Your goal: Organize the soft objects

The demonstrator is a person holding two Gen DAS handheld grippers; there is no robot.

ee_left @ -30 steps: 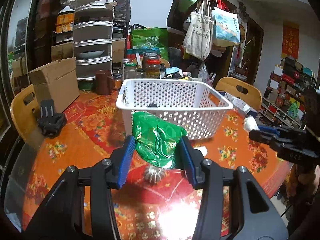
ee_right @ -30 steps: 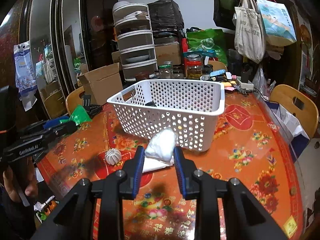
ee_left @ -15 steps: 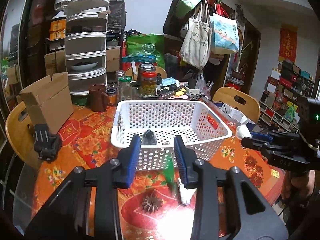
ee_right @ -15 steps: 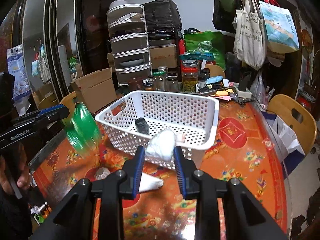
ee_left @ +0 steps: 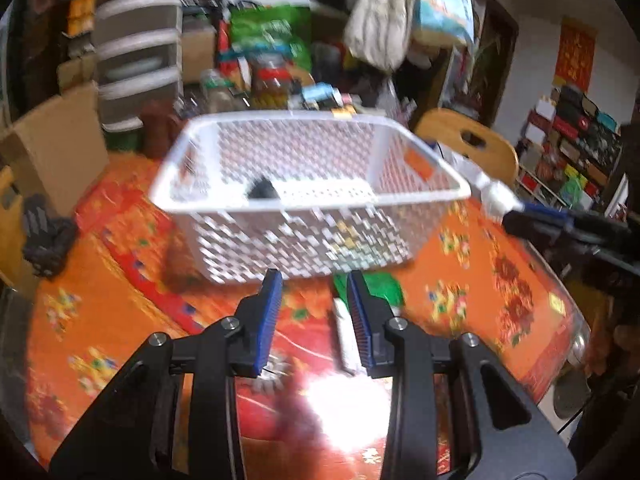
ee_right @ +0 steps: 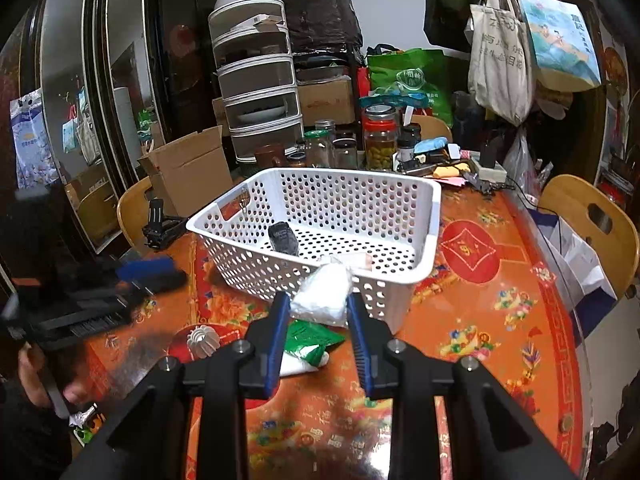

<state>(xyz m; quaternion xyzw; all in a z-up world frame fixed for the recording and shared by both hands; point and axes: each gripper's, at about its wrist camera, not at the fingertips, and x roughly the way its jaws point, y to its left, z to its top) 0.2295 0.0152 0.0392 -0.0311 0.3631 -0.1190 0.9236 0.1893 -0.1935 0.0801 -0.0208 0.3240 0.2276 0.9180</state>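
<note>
A white perforated basket [ee_right: 416, 276] stands on the red patterned table, with a dark soft item [ee_right: 283, 238] inside; the basket also shows blurred in the left wrist view [ee_left: 304, 248]. My right gripper [ee_right: 318, 302] is shut on a white soft packet [ee_right: 322, 294] just before the basket's near wall. My left gripper [ee_left: 314, 280] is open and empty in front of the basket. A green packet [ee_right: 310, 338] lies on the table over a white tube [ee_right: 298, 364], below the right gripper; in the left wrist view the green packet [ee_left: 380, 284] lies by the right finger.
A white ribbed round item [ee_right: 202, 340] lies on the table left of the packets. Jars [ee_right: 378, 140], a cardboard box [ee_right: 192, 172] and stacked drawers [ee_right: 260, 92] crowd the far side. Wooden chairs [ee_right: 592, 220] ring the table. A black glove [ee_left: 44, 240] lies at left.
The green packet left my left gripper and dropped onto the table beside the white tube. My left gripper, now empty, moved down. My right gripper stays shut on the white packet.
</note>
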